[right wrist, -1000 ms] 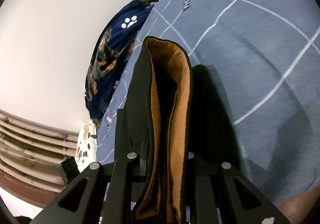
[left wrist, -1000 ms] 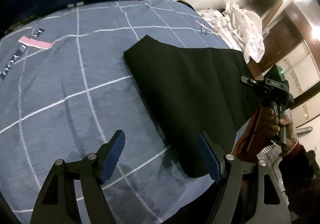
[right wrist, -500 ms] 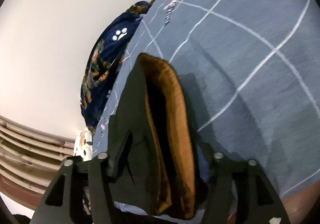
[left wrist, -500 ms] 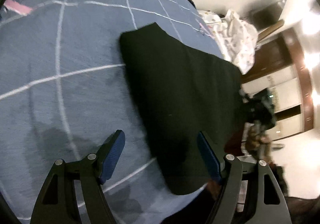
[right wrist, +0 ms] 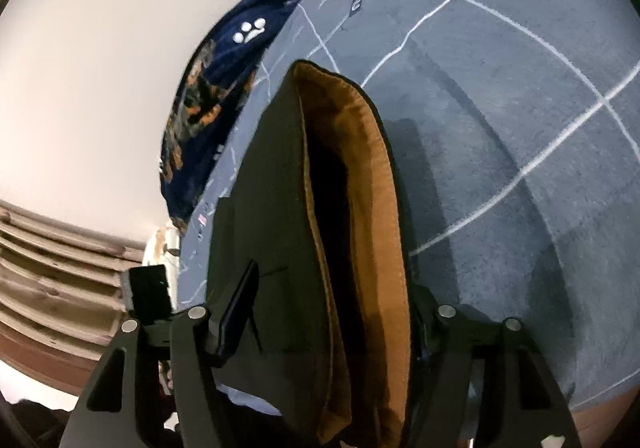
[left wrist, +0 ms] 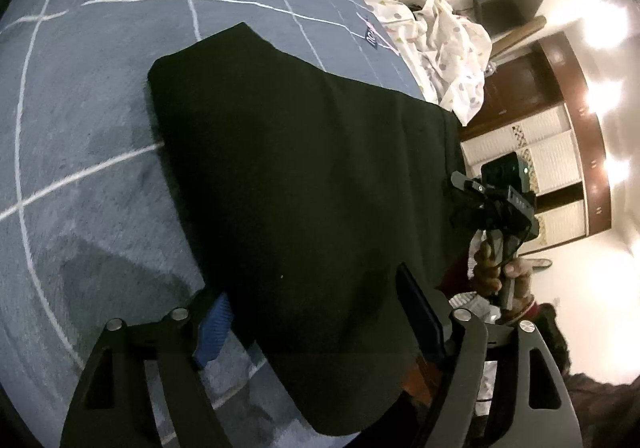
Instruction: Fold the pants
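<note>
Black pants (left wrist: pixel 304 183) with an orange-brown lining (right wrist: pixel 368 207) lie folded on a grey-blue checked bedspread (left wrist: pixel 92 119). My left gripper (left wrist: pixel 316 324) is open, its blue-padded fingers (left wrist: pixel 214 322) straddling the near end of the pants. My right gripper (right wrist: pixel 328 312) is open around the waistband end, one finger on each side of the fabric; it also shows in the left wrist view (left wrist: pixel 496 199), held by a hand at the bed's right edge.
A dark blue floral blanket (right wrist: pixel 224 79) lies at the head of the bed by the white wall. A white spotted cloth (left wrist: pixel 444 47) is heaped at the bed's far corner. Wooden wardrobe doors (left wrist: pixel 560 151) stand beyond.
My right gripper was shut on the waistband and has opened. My left gripper moved forward, so its fingers now straddle the pants' near end.
</note>
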